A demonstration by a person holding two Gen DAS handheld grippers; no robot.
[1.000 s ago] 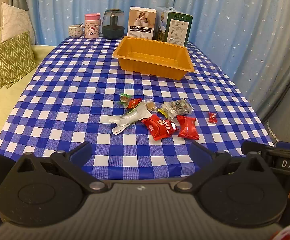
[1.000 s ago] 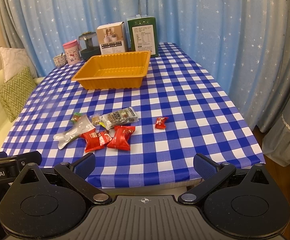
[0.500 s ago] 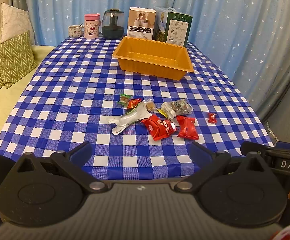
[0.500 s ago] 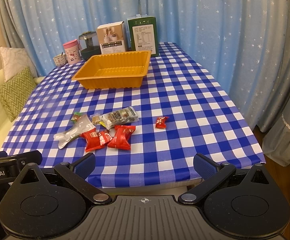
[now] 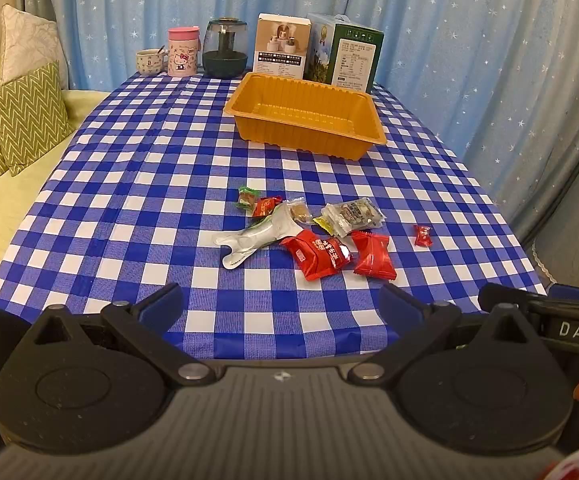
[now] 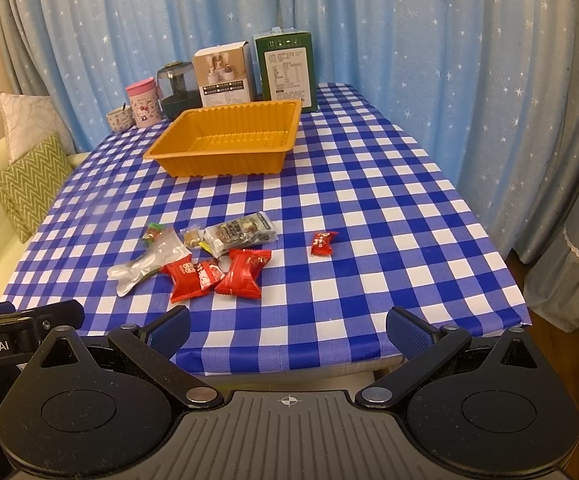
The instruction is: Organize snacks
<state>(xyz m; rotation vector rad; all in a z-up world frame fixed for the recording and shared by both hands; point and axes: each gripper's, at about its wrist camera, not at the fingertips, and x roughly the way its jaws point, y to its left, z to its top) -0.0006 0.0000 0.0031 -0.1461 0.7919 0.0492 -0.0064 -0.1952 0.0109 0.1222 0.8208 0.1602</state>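
My left gripper (image 5: 277, 308) and right gripper (image 6: 287, 330) gape wide, empty; I'd pinch the light, crinkly red packet (image 6: 243, 274) near the tabletop's front edge by its crimped end.

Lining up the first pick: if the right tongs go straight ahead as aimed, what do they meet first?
Probably the red snack packet, nearest in line with the open right tongs held off the table edge; depth is uncertain.
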